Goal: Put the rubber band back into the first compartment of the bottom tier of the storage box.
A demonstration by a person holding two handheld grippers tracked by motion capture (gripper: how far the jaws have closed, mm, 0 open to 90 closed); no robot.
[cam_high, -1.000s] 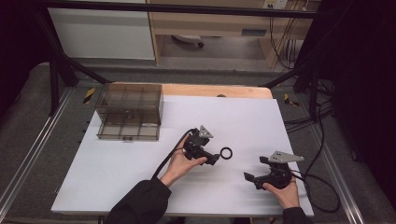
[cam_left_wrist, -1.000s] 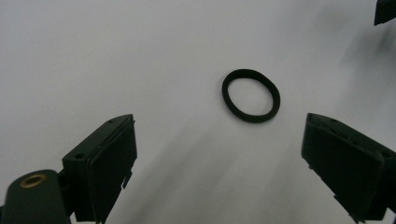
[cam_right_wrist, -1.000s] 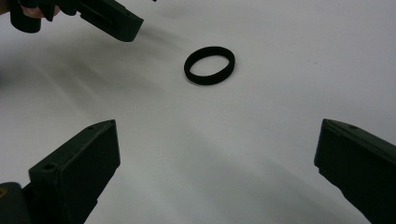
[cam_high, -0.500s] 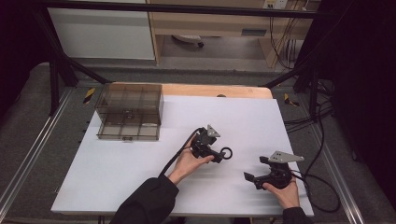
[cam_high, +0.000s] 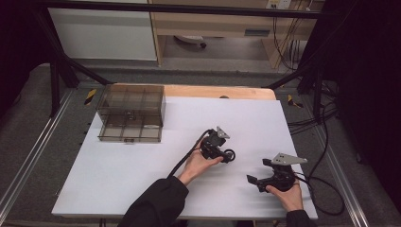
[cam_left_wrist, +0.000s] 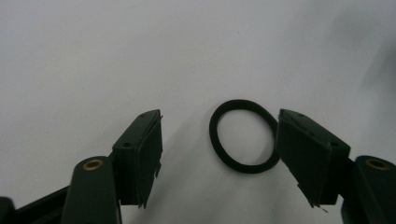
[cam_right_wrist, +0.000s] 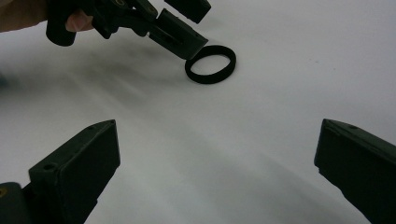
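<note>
The left gripper [cam_left_wrist: 219, 154] is spread wide around a black ring [cam_left_wrist: 244, 136] lying flat on the white table [cam_high: 142, 161], maybe touching one jaw, likely to grab it. The right gripper [cam_right_wrist: 215, 172] waits nearby, spread and empty

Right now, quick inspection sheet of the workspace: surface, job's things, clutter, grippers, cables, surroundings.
Surface: white sheet over a wooden table, bare near the ring.
Job's things: black ring lying flat; clear divided box at the far left.
Clutter: nothing seen.
Grippers: left hand-held gripper open, ring between its jaws, off-centre by one jaw; right hand-held gripper open, apart from the ring.
Cables: one trails from each gripper; more hang at the far right.
Surroundings: dark frame, grey floor, cabinets behind.
</note>
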